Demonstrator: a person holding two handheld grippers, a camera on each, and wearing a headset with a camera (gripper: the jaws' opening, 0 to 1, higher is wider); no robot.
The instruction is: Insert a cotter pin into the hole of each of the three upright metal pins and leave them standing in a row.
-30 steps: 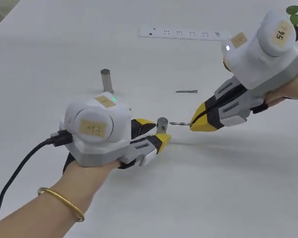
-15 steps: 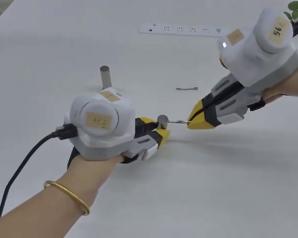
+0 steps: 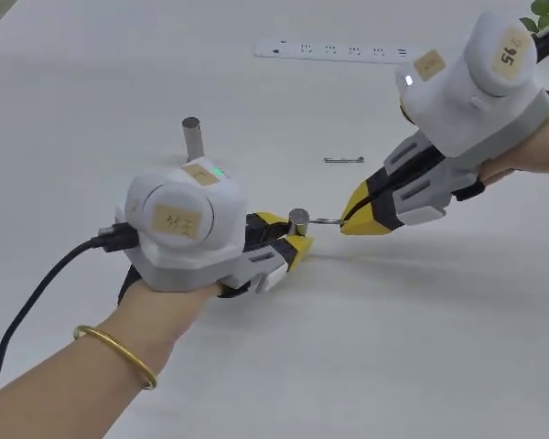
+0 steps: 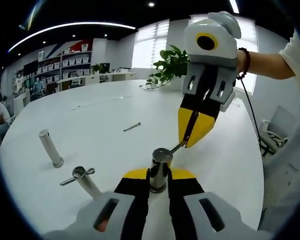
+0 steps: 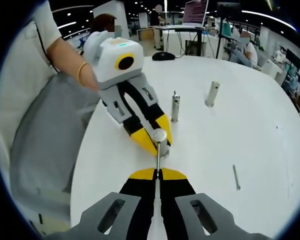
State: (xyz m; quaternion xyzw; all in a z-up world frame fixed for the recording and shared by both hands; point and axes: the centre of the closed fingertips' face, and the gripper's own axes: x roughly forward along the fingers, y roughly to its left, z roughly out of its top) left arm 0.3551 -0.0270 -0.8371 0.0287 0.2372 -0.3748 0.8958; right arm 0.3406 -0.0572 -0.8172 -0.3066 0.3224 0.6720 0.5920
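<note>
1. Left gripper (image 3: 288, 238) is clenched on the held metal pin (image 3: 298, 221), which stands upright.
2. Right gripper (image 3: 350, 222) grasps a cotter pin (image 3: 326, 221), whose tip meets that pin from three o'clock.
3. Judged: fitted pin (image 4: 82, 177) done; bare pin (image 4: 50, 147) at ten o'clock and spare cotter pin (image 4: 132, 126) remain.

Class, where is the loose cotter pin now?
Head view: the loose cotter pin lies on the table between the right gripper and the power strip.

1. We have brought the right gripper (image 3: 348, 222) nearer the metal pin (image 3: 298, 219); the gap between its yellow tips and the pin is narrower than a second ago.
2. Less of the cotter pin (image 3: 325, 220) now shows between them.
3. On the left gripper (image 3: 288, 236), the jaws have drawn closer together about the pin.
</note>
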